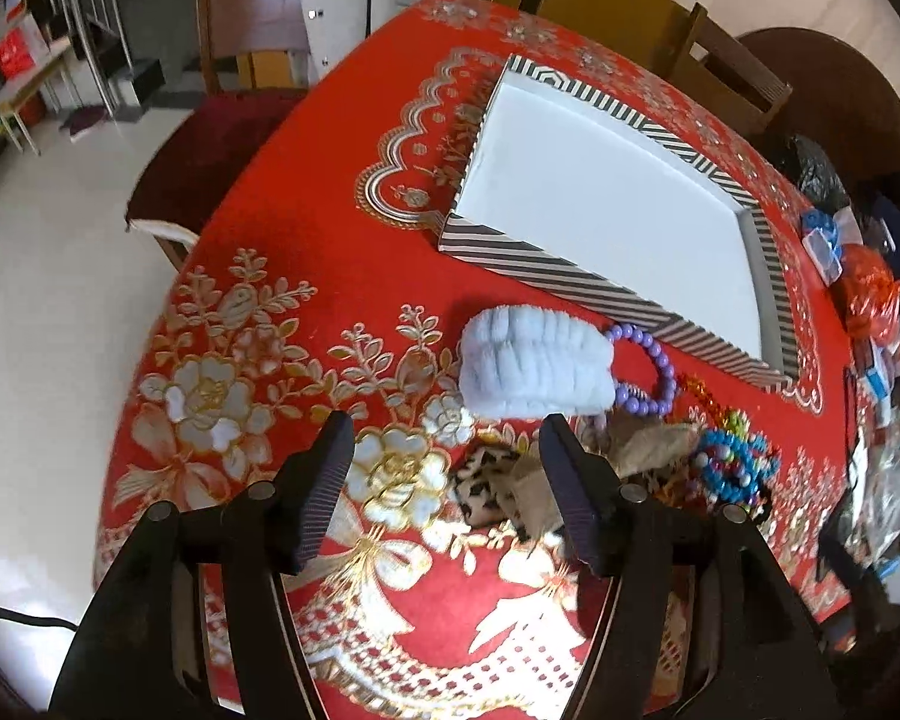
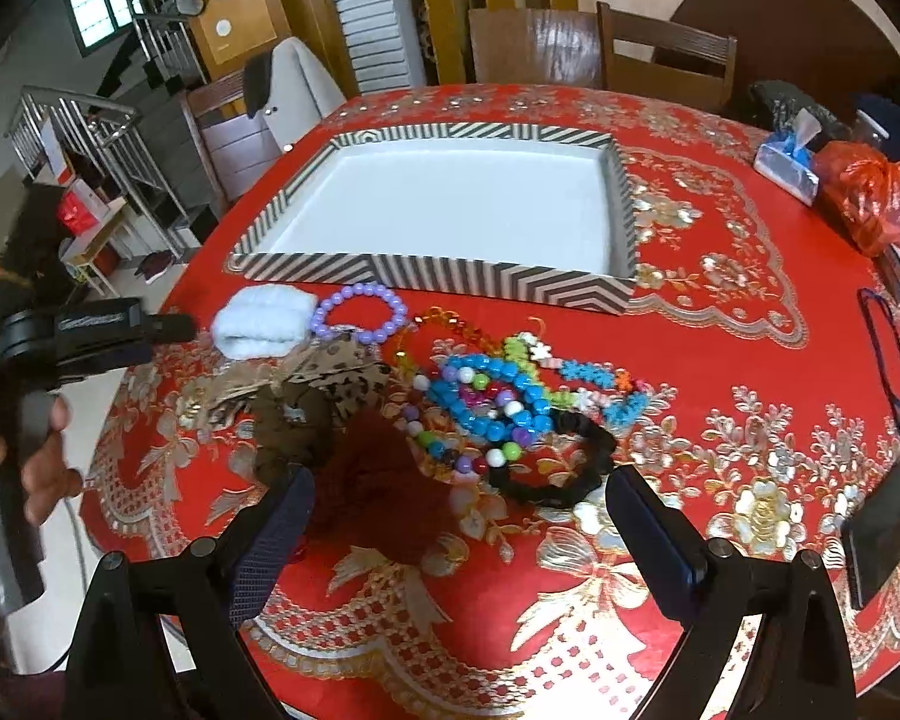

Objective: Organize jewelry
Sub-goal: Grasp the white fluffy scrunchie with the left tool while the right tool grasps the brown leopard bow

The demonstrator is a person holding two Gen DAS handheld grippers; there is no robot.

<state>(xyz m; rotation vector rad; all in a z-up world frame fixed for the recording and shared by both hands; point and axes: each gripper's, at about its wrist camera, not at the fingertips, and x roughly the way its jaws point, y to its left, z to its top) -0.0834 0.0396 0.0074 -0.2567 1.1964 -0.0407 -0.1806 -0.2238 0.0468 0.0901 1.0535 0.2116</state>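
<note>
Judging by the tray point(image 2: 438, 204), you're at the very start: its white floor is bare, nothing sorted in yet. All the jewelry sits loose on the red cloth point(image 2: 720, 360), heaped just in front of the tray's near wall.

Your left gripper point(image 1: 447, 498) is spread wide with nothing between the pads, hanging over the left end of the heap, with the leopard scrunchie point(image 1: 486, 492) under its right finger. Your right gripper point(image 2: 459, 531) is also spread and empty, poised above the dark red scrunchie point(image 2: 384, 480).

Count, as far as I can make out:
- 1 tray, striped walls.
- 1 white fluffy band point(image 2: 264, 321), leftmost, close to the tray wall.
- 1 purple bead bracelet point(image 2: 360, 312), touching the band.
- 1 blue bead bracelet point(image 2: 486, 396) in the middle tangle.
- 1 mixed-colour bead strand point(image 2: 480, 450), overlapping the blue one.
- 1 amber bead strand point(image 2: 438, 324), partly buried.
- 1 flat star-bead strand point(image 2: 576, 378), right side.
- 1 black hair tie point(image 2: 558, 468), nearest you.
- Fabric scrunchies: leopard, brown, dark red. Probably 3, but they overlap, so I can't be sure.

Everything is left to move.
</note>
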